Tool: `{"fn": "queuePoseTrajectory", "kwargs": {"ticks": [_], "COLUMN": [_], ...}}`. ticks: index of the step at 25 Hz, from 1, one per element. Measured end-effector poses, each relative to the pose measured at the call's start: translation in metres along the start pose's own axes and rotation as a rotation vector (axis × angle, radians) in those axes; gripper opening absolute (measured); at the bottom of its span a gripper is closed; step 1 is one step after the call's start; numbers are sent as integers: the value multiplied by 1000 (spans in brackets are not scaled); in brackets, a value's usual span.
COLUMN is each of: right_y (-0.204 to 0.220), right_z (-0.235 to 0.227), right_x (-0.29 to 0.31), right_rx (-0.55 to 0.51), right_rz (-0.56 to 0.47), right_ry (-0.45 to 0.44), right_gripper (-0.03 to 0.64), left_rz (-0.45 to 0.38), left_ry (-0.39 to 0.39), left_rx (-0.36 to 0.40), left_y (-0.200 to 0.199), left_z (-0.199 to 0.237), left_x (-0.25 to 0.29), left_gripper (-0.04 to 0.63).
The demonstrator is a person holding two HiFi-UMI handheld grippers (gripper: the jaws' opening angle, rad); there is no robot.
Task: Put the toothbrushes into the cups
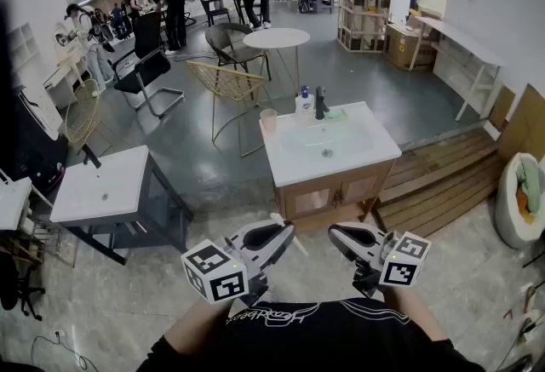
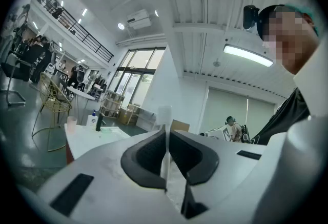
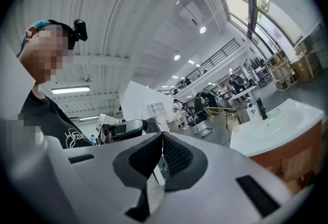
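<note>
My left gripper (image 1: 288,232) is held level at chest height, shut on a pale toothbrush (image 1: 299,248) that sticks out across its tip. In the left gripper view the toothbrush (image 2: 164,115) stands upright, pinched between the dark pads of the left gripper (image 2: 166,133). My right gripper (image 1: 334,232) is beside it, its jaws together; in the right gripper view the right gripper (image 3: 162,138) shows only a pale sliver below the pads, and I cannot tell what that is. A pink cup (image 1: 269,119) stands on the back left corner of the white sink counter (image 1: 375,140), well ahead of both grippers.
On the counter's back edge stand a soap bottle (image 1: 304,100) and a black faucet (image 1: 321,102), with something green (image 1: 337,113) beside them. A second white sink stand (image 1: 102,187) is to the left. Chairs, a round table (image 1: 276,38) and people fill the room behind. Wooden planks (image 1: 443,183) lie at right.
</note>
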State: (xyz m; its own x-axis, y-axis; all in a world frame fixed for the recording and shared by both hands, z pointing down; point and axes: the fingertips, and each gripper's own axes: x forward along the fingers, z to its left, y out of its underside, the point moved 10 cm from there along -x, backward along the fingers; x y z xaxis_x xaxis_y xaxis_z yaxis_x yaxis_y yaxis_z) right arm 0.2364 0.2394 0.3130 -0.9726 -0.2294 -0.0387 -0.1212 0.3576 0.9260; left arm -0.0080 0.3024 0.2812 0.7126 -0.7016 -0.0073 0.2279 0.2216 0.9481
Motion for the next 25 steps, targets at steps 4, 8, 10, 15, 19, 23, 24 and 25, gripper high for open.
{"fn": "queuePoseTrajectory", "kwargs": {"ticks": [4,8,10,15,19,23,24,25], "right_y": [-3,-5,-6,-11,-12,-10,-10,-10], "right_z": [4,3,2,-3,-9,-17,-19,-20], "right_x": [-10,-16,-20,-29,-33,-31,-29,-28], "right_rx": [-12,-19,-21,-12,0,18,21,24], "right_rz": [-6,-14,-18,-35,-45,-45,-42,-38], "right_ry": [-4,-8,-3,9,9,10,9,9], "right_gripper": [29,29,29,31,31,31,31,31], "left_rz": [6,6,4,5,8,17,18,19], "left_ry": [-4,-5,-1,6,6,-9,-13,-17], "left_rx": [-3,5,7,15,16,6,1,-5], "left_y": [0,1,0,-1,0,3,3,2], "left_z": [-9,-13,-15,-20,-19,-14,-11,-9], "left_x": [4,8,11,20,26,27,27,28], "left_gripper": [23,23,23,23,23,23,23,23]}}
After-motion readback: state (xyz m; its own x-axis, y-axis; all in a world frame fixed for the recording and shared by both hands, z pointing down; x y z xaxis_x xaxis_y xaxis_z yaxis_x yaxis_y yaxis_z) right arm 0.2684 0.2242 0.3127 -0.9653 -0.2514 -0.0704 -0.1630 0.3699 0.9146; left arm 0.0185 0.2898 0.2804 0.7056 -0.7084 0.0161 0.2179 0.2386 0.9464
